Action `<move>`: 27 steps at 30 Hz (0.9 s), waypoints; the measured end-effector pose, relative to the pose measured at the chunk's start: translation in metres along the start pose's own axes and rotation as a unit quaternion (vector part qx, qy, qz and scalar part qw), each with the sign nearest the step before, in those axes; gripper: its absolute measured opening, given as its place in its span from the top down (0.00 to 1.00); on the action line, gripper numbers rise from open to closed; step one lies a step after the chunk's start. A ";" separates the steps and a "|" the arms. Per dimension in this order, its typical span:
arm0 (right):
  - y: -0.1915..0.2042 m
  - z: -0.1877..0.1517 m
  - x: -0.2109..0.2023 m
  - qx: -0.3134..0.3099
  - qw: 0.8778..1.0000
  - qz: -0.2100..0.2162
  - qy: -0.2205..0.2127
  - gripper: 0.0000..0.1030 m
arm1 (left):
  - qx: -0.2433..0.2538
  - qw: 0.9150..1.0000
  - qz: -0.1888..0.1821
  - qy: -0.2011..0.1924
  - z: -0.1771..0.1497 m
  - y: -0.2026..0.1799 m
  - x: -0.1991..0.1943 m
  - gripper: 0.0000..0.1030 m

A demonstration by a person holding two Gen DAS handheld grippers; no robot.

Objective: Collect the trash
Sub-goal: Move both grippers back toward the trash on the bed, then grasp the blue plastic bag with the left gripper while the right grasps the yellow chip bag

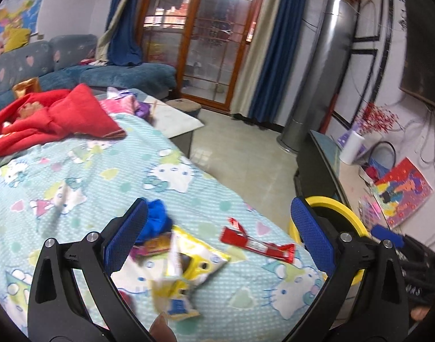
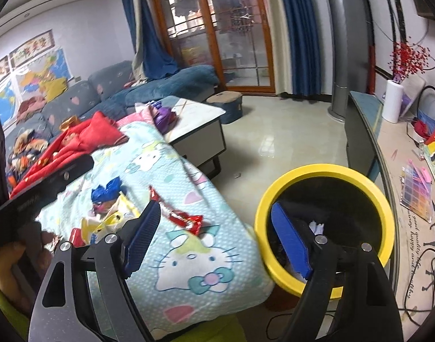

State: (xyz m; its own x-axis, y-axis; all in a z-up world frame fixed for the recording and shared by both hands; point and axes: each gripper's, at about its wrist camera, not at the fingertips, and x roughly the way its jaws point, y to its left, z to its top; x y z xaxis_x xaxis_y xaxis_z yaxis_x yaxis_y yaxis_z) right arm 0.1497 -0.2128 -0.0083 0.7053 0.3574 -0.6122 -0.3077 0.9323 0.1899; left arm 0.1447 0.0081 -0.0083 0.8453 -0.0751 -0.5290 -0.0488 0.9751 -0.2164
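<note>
Lying on the Hello Kitty blanket (image 1: 75, 176) near its front edge are the pieces of trash: a red wrapper (image 1: 257, 243) stretched out flat, a yellow and white snack bag (image 1: 186, 268) crumpled just beside it, and a bunched blue wrapper (image 1: 157, 219) behind the bag, with a small pink and orange scrap between them. In the right wrist view the red wrapper (image 2: 179, 215) sits just past the left finger of the right gripper (image 2: 217, 239), and the blue wrapper (image 2: 106, 192) and yellow bag (image 2: 109, 219) lie further along the blanket (image 2: 194, 268). The left gripper (image 1: 220, 236) hangs over the yellow bag with its jaws spread wide and nothing between them; the right gripper is likewise wide apart and holds nothing, one finger over the blanket and the other over the mouth of the yellow bin (image 2: 325, 171). That bin, black inside, stands on the tiled floor (image 2: 274, 148) close against the blanket's edge, and its rim (image 1: 331, 202) shows behind the left gripper's right finger. A red garment (image 1: 46, 116) lies heaped at the blanket's far end.
</note>
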 end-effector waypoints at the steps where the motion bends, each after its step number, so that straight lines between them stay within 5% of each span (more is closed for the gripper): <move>1: 0.003 -0.001 0.001 -0.003 1.000 0.002 0.002 0.25 | -0.006 1.000 0.002 -0.001 0.001 0.005 -0.001 0.11; 16: 0.071 -0.015 0.033 -0.045 0.995 0.069 0.057 0.25 | -0.093 0.994 0.050 0.020 0.006 0.089 0.005 0.11; 23: 0.101 -0.020 0.061 -0.043 0.988 0.114 0.097 0.25 | -0.149 0.986 0.010 0.070 -0.003 0.118 0.027 0.35; 27: 0.108 -0.023 0.084 -0.012 0.983 0.129 0.131 0.25 | -0.179 0.979 -0.017 0.095 -0.011 0.127 0.040 0.40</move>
State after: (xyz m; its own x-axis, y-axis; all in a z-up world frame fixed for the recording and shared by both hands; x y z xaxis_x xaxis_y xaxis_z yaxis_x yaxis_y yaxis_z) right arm 0.1608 -0.0829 -0.0573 0.4132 0.5531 -0.7234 -0.4722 0.8094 0.3491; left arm 0.1669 0.1266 -0.0659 0.7369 -0.1770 -0.6524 -0.2344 0.8383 -0.4922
